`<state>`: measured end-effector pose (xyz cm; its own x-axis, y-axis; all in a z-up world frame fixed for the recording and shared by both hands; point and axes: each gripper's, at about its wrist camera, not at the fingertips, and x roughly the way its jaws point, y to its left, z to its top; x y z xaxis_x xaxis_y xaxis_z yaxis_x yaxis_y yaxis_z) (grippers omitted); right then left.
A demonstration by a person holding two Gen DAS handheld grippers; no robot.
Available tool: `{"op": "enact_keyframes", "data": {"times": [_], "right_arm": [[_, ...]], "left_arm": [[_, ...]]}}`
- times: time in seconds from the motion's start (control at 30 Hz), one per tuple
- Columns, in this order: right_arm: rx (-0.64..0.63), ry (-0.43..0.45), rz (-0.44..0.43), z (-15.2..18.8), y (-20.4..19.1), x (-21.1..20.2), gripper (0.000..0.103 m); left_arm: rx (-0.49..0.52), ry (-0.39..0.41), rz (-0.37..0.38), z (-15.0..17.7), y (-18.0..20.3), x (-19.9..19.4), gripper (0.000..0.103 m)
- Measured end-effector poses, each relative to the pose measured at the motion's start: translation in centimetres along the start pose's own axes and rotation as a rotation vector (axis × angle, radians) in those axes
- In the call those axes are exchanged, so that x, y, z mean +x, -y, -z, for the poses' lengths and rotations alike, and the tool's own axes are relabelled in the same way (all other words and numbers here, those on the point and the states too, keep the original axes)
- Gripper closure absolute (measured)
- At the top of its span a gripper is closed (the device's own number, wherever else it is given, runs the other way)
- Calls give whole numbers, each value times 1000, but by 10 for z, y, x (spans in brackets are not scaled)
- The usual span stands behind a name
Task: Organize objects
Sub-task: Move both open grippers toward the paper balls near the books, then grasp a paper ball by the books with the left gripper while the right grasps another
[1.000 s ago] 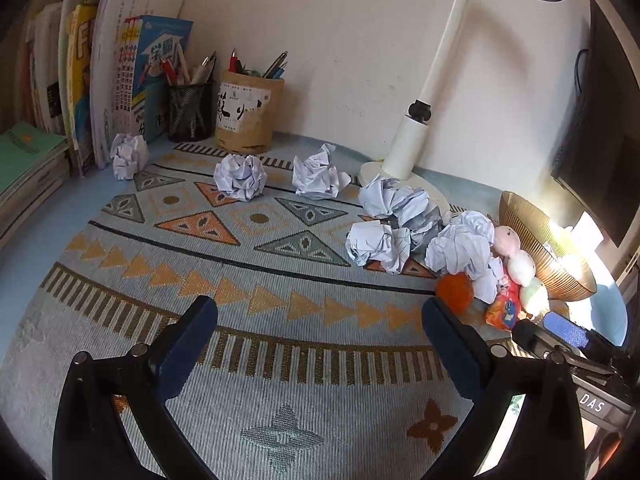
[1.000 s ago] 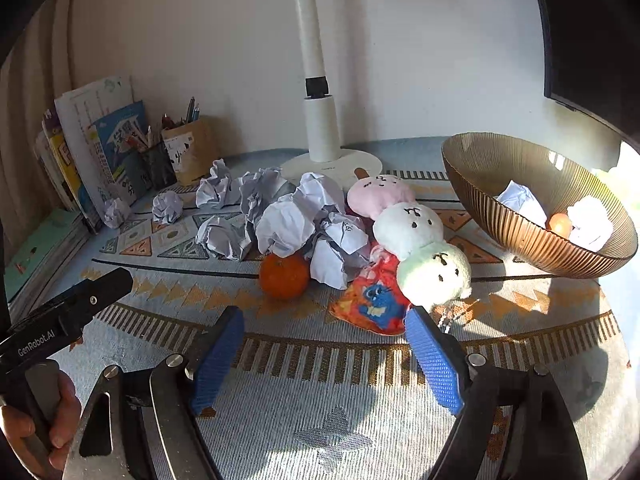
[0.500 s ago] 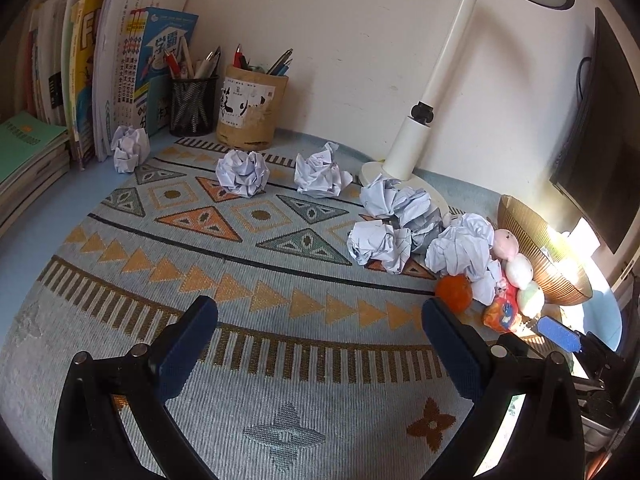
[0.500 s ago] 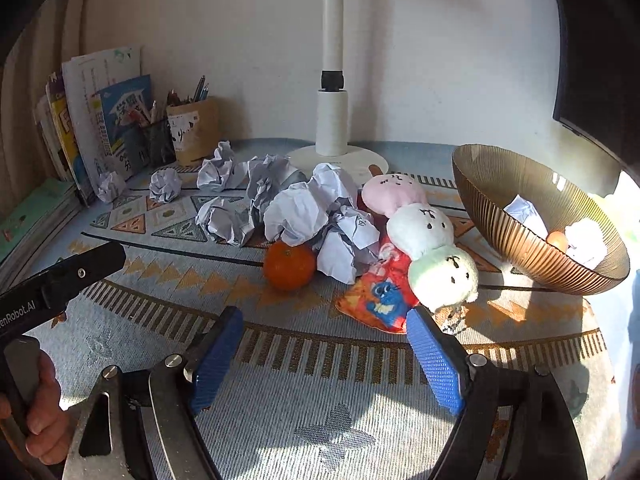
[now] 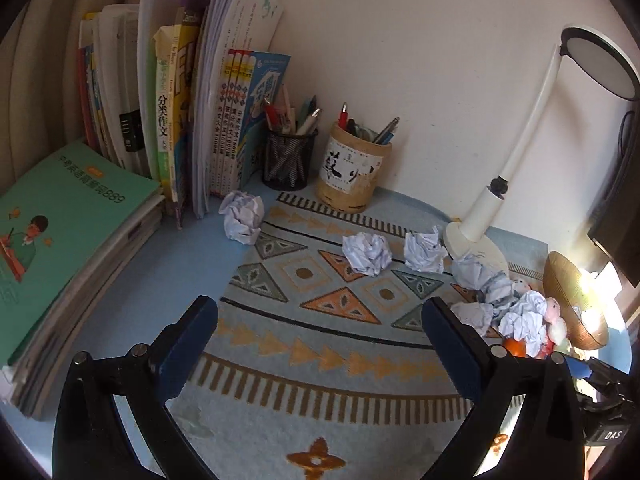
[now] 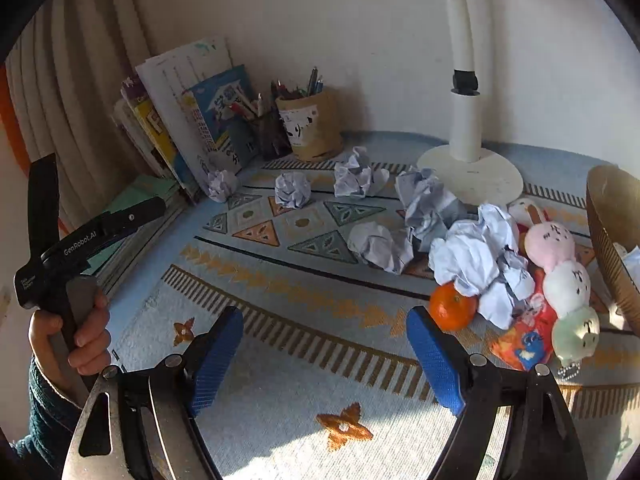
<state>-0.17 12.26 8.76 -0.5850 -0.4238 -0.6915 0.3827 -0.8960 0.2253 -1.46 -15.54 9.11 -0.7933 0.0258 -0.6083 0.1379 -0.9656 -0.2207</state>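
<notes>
- Hanging over the mat (image 6: 280, 360), the right gripper (image 6: 324, 356) has its blue pads wide apart with nothing between them.
- Over the same mat, the left gripper (image 5: 320, 344) is also spread wide and holds nothing.
- A hand (image 6: 72, 332) in a dark sleeve grips the left gripper's handle at the left edge of the right view.
- An orange (image 6: 452, 306) lies just past the right gripper's right pad, touching a big paper ball (image 6: 476, 260).
- Beside that, three plush toys (image 6: 560, 276) lie in a row, pink, white and green, on a red pouch (image 6: 524, 340).
- A brown bowl (image 6: 608, 248) sits just right of the toys.
- More paper balls (image 5: 366, 254) are spread over the middle of the mat, well apart from both grippers.
- One paper ball (image 5: 242, 218) lies off the mat, next to the books (image 5: 180, 120).
- At the back wall stand a mesh pen cup (image 5: 286, 160), a tan pen pot (image 5: 352, 174) and a white lamp (image 5: 492, 204).
</notes>
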Motion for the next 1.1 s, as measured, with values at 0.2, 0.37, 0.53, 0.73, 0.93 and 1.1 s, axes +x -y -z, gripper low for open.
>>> {"op": "enact_keyframes", "data": {"times": [0.2, 0.37, 0.53, 0.73, 0.93, 1.1], "right_arm": [[10, -93, -20, -59, -50, 93, 21], [31, -144, 87, -69, -53, 173, 21], [40, -135, 116, -92, -48, 208, 21], [65, -99, 166, -107, -39, 232, 30], [44, -48, 169, -105, -42, 223, 51], [-1, 54, 170, -102, -50, 204, 52]], "left_arm": [[-16, -107, -24, -35, -48, 75, 1], [-32, -135, -88, -46, -53, 131, 1], [-17, -136, -128, -56, -50, 163, 1], [-78, -131, -130, -54, -60, 173, 7], [-48, -159, -106, -50, -55, 178, 63], [-18, -77, -98, -46, -50, 163, 64]]}}
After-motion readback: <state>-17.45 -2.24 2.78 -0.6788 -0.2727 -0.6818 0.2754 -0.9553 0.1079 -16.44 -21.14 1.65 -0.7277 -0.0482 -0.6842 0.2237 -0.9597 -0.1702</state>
